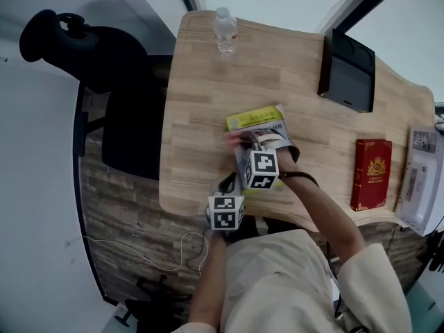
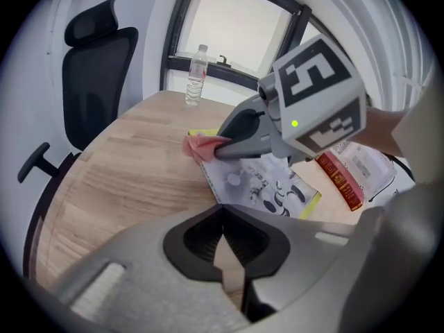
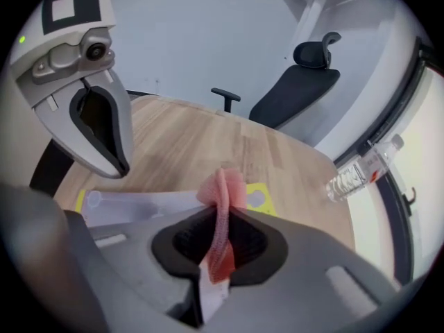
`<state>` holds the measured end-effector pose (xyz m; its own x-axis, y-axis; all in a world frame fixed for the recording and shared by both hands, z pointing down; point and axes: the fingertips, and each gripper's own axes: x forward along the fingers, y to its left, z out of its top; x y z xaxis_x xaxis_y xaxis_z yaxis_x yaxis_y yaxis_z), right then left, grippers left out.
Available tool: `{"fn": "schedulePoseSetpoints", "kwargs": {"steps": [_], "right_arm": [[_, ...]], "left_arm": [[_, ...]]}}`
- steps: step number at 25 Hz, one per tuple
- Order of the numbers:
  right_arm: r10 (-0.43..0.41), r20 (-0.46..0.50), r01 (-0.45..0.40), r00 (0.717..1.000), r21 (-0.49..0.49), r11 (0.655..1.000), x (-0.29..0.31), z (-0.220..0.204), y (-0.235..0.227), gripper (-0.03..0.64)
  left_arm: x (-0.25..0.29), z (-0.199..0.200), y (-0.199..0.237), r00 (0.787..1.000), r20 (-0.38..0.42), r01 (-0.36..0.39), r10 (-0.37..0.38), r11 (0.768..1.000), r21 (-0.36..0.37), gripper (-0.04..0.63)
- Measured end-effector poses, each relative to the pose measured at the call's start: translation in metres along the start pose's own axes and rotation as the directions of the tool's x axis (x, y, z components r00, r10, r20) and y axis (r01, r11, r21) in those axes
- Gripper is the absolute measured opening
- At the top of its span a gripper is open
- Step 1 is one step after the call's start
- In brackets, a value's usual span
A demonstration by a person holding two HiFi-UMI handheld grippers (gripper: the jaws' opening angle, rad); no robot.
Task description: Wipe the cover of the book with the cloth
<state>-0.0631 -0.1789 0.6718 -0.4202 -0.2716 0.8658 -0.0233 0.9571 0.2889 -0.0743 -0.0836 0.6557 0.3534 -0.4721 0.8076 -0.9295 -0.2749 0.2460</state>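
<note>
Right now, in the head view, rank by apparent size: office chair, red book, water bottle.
Largest: office chair.
Then: red book.
Smallest: water bottle, though it is seen from above, which foreshortens it.

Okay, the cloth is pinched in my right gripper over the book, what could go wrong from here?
The book looks unpinned: the left gripper is shut on nothing by the book's near corner, so wiping may slide the book along the table, perhaps off the near edge. Only a small tuft of cloth sticks out past the right gripper, so its hard jaws might scrape the cover.
</note>
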Motion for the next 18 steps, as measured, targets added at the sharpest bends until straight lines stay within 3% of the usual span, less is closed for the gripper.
{"fn": "schedulePoseSetpoints", "kwargs": {"steps": [5,9,18], "right_arm": [[-0.078,-0.056,0.083,0.995,0.091,0.992,0.002,-0.032,-0.051,0.046],[-0.114,-0.086,0.129,0.990,0.202,0.971,-0.012,-0.067,-0.065,0.046],[-0.087,-0.065,0.101,0.994,0.255,0.962,-0.050,-0.091,0.010,0.046]], "left_arm": [[0.008,0.008,0.010,1.000,-0.020,0.022,-0.022,0.999,0.032,0.006],[0.009,0.013,0.010,1.000,-0.018,0.026,-0.025,0.999,0.042,0.006],[0.004,0.014,-0.019,1.000,0.010,0.018,-0.019,0.998,0.059,0.006]]}}
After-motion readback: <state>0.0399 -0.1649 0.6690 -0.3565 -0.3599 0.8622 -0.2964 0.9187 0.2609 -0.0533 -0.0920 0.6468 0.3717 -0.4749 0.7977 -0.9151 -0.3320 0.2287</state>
